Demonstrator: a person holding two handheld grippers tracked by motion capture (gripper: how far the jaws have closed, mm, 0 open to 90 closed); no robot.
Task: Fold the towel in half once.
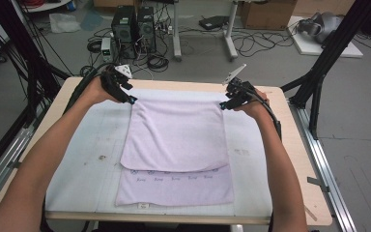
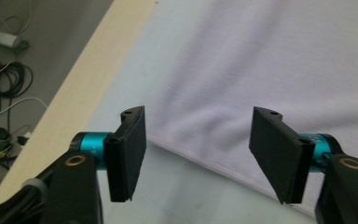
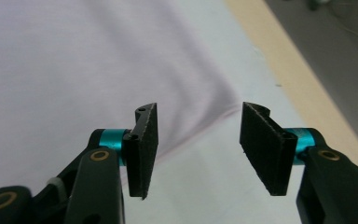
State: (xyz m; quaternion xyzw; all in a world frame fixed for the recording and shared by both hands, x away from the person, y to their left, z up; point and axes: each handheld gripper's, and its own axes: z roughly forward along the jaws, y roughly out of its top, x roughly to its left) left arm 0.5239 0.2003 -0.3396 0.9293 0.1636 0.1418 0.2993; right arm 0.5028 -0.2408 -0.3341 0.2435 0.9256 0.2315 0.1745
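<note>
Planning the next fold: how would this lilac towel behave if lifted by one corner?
The towel is probably floppy: it lies folded flat with soft creases. Likely light, since it looks thin. Its fuzzy weave suggests it won't slip easily.

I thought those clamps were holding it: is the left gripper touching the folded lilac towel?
Apart. In the left gripper view the left gripper has its jaws wide open, with the lilac towel lying flat below, nothing between the pads.

Pale lilac towel (image 1: pixel 176 140) with a row of small purple motifs, white mat (image 1: pixel 84 154), tan table (image 1: pixel 299 145), black teal-collared hand-held gripper (image 2: pixel 198 158)
</note>
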